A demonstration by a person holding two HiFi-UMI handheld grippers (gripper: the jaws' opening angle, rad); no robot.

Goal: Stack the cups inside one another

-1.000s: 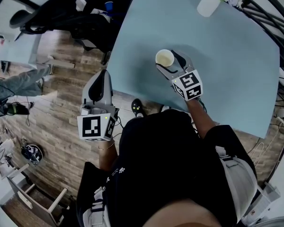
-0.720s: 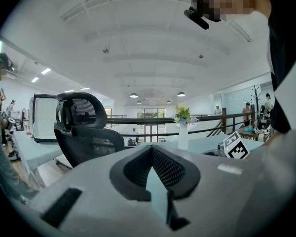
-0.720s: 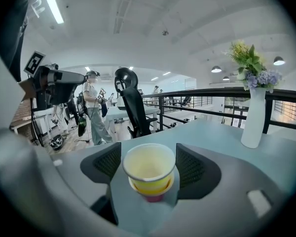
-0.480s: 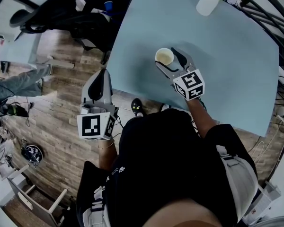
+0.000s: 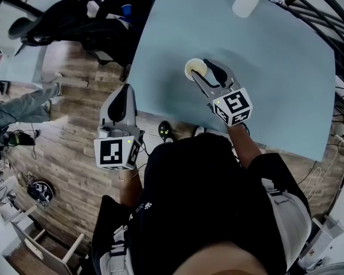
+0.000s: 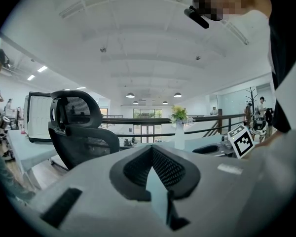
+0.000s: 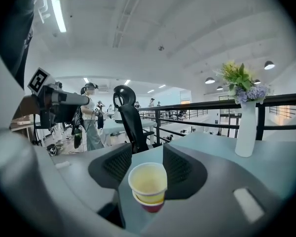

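A yellow cup [image 7: 148, 181] sits nested inside a dark red cup [image 7: 150, 205], and the pair stands on the light blue table [image 5: 275, 67] near its left edge. In the head view only the yellow rim [image 5: 192, 67] shows, partly under a finger. My right gripper [image 5: 199, 69] [image 7: 148, 149] hangs a little above the stack. Its jaws are closing with the cups between and below their tips, and the pads do not press on them. My left gripper [image 5: 124, 87] [image 6: 151, 149] is shut on nothing and hovers off the table's left edge, over the floor.
A white vase of flowers [image 5: 245, 2] [image 7: 247, 127] stands at the table's far side. A black office chair [image 5: 74, 22] [image 6: 79, 127] is left of the table over wooden flooring. A railing runs behind the table, and people stand at desks to the left.
The right gripper has lifted and drawn back toward me while its jaws narrowed. The cup stack stayed on the table. The left gripper has not moved.
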